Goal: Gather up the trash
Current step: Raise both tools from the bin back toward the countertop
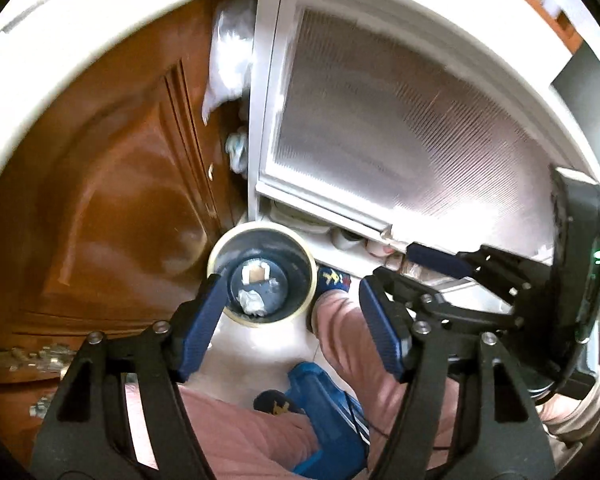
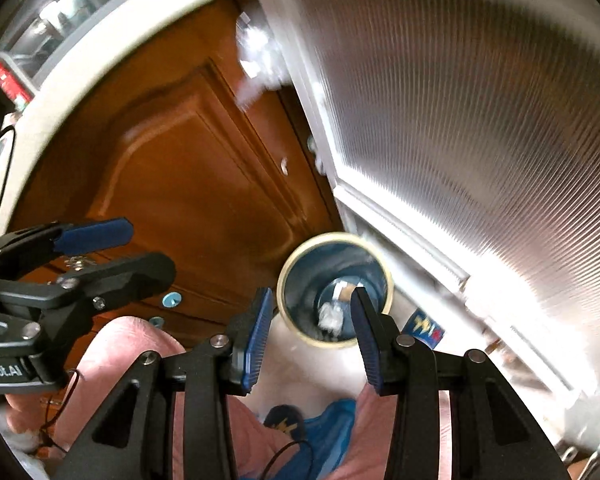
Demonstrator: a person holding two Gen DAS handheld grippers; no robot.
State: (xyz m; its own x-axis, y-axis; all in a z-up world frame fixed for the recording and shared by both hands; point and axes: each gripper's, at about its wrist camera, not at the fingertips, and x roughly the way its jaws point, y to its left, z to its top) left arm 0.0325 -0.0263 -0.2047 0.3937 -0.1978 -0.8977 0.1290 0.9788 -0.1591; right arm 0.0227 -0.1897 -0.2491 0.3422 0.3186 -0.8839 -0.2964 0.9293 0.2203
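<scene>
A dark blue bin with a cream rim (image 1: 260,225) stands on the pale floor far below, beside a wooden cabinet. Inside it lie a crumpled white paper (image 1: 252,300) and a small brown-and-white scrap (image 1: 256,274). My left gripper (image 1: 290,322) hangs high over the bin, open, with nothing between its blue pads. The right wrist view shows the same bin (image 2: 332,236) and the paper (image 2: 330,316) beyond my right gripper (image 2: 310,334), which is also open and empty. Each gripper appears in the other's view: the right gripper (image 1: 414,270) at the right, the left gripper (image 2: 140,248) at the left.
A brown wooden cabinet door (image 1: 112,200) stands left of the bin and a white-framed ribbed glass door (image 1: 400,120) to its right. Plastic bags (image 1: 230,60) hang in the gap between them. A person's pink trouser legs (image 1: 348,340) and blue slippers (image 1: 332,278) are below me.
</scene>
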